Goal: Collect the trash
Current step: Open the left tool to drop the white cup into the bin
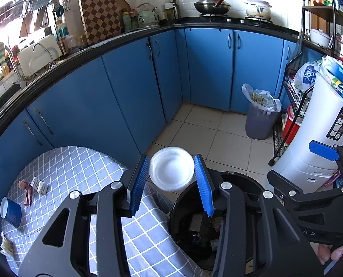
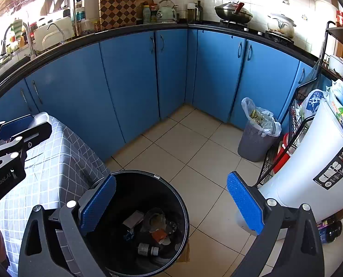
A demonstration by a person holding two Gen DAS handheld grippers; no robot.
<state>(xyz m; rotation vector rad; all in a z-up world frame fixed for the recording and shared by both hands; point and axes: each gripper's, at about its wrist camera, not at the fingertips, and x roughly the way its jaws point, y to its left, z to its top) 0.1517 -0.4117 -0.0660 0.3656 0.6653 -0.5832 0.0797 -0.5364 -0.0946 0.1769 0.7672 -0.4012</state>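
A white plastic bowl [image 1: 171, 168] hangs blurred between the blue pads of my left gripper [image 1: 171, 161], just over the rim of the black bin [image 1: 238, 173]. The pads flank the bowl without a clear press on it. My right gripper [image 2: 171, 180] stands wide open above the same bin [image 2: 148, 172], with nothing between its fingers. Inside the bin lie a small bottle [image 2: 148, 250], wrappers and other scraps. On the checked tablecloth [image 1: 79, 161] remain a blue cup on its side [image 1: 11, 212], a grey wrapper [image 1: 40, 185], a reddish scrap [image 1: 26, 190] and a packet [image 1: 6, 244].
Blue cabinets [image 2: 129, 80] run along the back and left. A grey bin with a plastic liner [image 2: 256, 138] stands in the corner. A white appliance [image 2: 309, 173] and a black wire rack [image 2: 296, 124] crowd the right. Tiled floor [image 2: 183, 143] lies open between them.
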